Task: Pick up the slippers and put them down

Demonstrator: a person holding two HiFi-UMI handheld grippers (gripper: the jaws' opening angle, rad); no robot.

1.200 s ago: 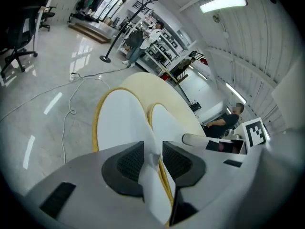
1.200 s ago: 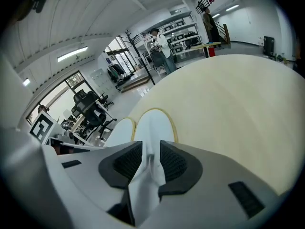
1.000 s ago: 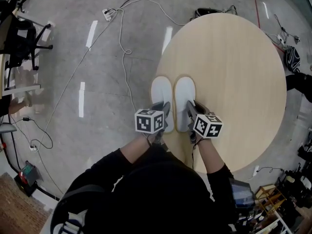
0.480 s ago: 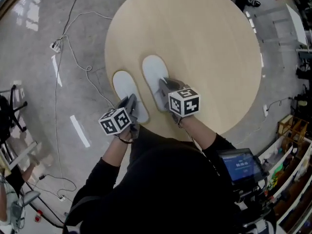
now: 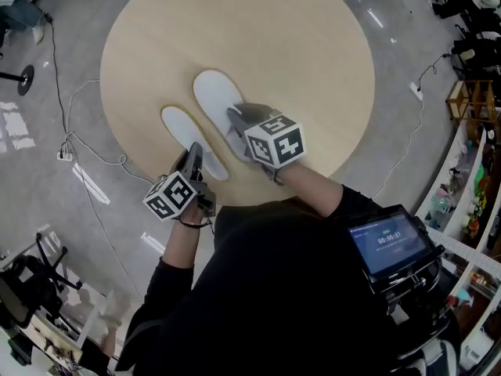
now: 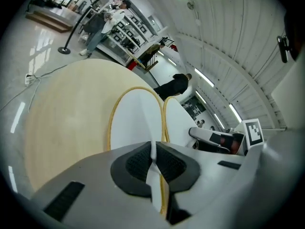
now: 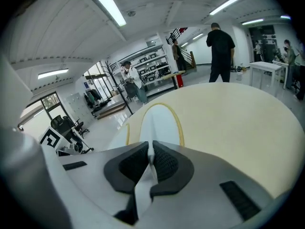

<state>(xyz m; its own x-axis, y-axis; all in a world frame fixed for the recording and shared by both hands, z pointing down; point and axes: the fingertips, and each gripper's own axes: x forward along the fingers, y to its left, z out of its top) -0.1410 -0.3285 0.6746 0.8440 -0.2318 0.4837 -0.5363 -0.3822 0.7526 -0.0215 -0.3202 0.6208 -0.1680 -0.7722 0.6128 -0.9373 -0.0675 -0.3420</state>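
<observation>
- Floor: grey and glossy, showing all round the table.
- Table: round, pale wood. Both slippers lie over the part nearest me. It fills the left of the left gripper view and the right of the right gripper view.
- Right slipper: white with tan trim round the rim, toe pointing away from me. It reaches further onto the table than its mate. Seen from its own tongs, it runs straight ahead.
- Left slipper: same make, just beside the right one, with its heel close to the table's near edge. In the left gripper view its rim runs alongside the right slipper's.
- I cannot tell whether either sole rests on the wood or hangs clear of it.
- Right tongs: clenched on the heel edge of the right slipper. The jaws have just been closing, and the thin white edge is pinched between the black pads. They sit over the table.
- Left tongs: clenched on the heel edge of the left slipper, with white edge and tan trim nipped between the pads. The marker cube sits just off the table's rim, over the floor.
- Screen: on my chest, lit, digits too small to read.
- Cable: white, trailing over the floor to my left.
</observation>
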